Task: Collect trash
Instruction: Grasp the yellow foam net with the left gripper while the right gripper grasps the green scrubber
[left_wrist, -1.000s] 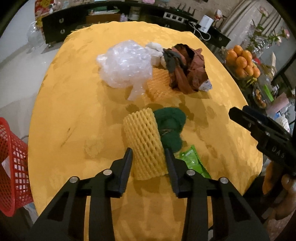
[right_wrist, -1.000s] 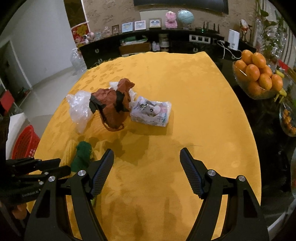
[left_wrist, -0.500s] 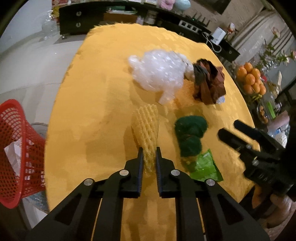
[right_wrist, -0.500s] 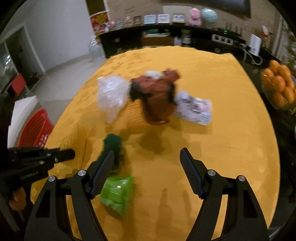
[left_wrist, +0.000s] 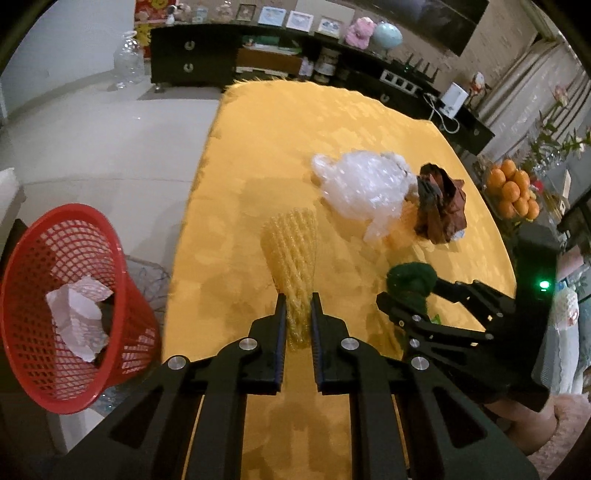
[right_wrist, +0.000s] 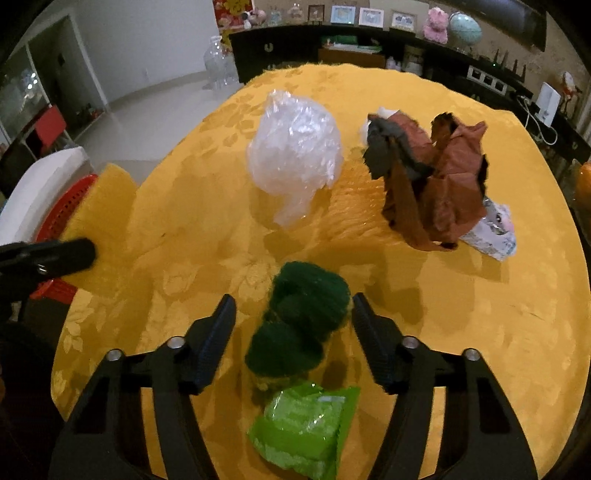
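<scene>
Yellow tablecloth (left_wrist: 277, 155) covers the table. At six o'clock the left gripper (left_wrist: 297, 314) is pinched nearly closed on the yellow foam net (left_wrist: 291, 251). The right gripper (right_wrist: 291, 314) has just been closing; its half-open jaws straddle the green foam net (right_wrist: 299, 325) without pressing it. A red basket (left_wrist: 22, 332) stands at nine o'clock.

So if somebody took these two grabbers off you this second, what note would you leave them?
Left gripper: shut on the yellow foam net, lifted over the table.
Right gripper: jaws have just been closing around the green net, not yet touching it.
Red basket: on the floor left of the table, crumpled paper already inside.
Left on the table: clear plastic bag, brown paper, a printed packet behind it, green wrapper.
Next, probably: drop the foam net in the basket, grip the green net.
</scene>
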